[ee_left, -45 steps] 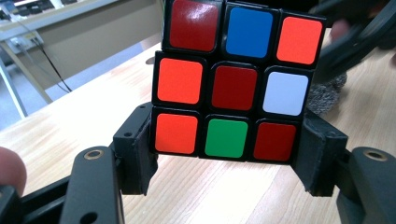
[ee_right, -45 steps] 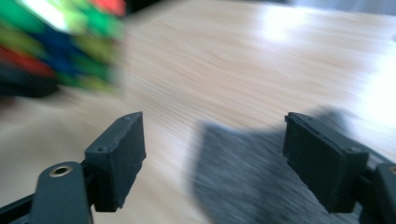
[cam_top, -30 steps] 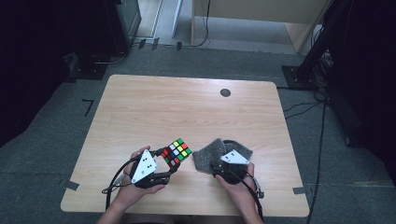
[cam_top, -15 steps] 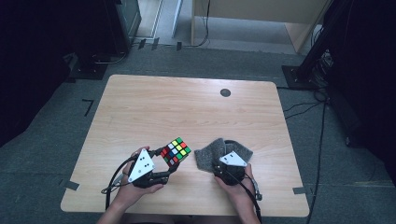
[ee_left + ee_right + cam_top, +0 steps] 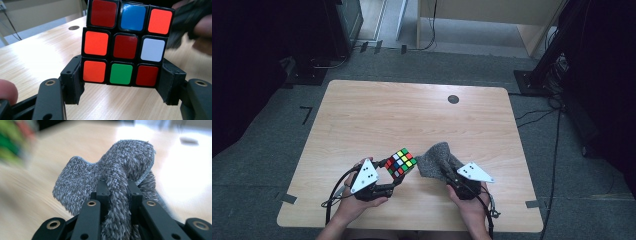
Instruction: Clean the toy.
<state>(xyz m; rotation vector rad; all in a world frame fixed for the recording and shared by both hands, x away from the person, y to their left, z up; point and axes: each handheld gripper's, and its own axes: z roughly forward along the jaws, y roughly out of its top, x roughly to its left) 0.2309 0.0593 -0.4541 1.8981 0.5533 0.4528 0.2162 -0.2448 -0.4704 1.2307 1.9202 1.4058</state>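
My left tongs [image 5: 121,82] pinch the cube [image 5: 401,162] at lower centre; my right tongs [image 5: 117,187], just closing, clamp the grey cloth [image 5: 437,159] beside it. That shallow cube grip could slip during wiping.

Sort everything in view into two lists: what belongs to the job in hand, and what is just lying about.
In the job:
- Rubik's cube, clamped in the left gripper
- grey microfibre cloth, pinched in the right gripper, whose jaws have just been closing on it

Lying about:
- wooden table with its round cable hole
- black stand base on the floor
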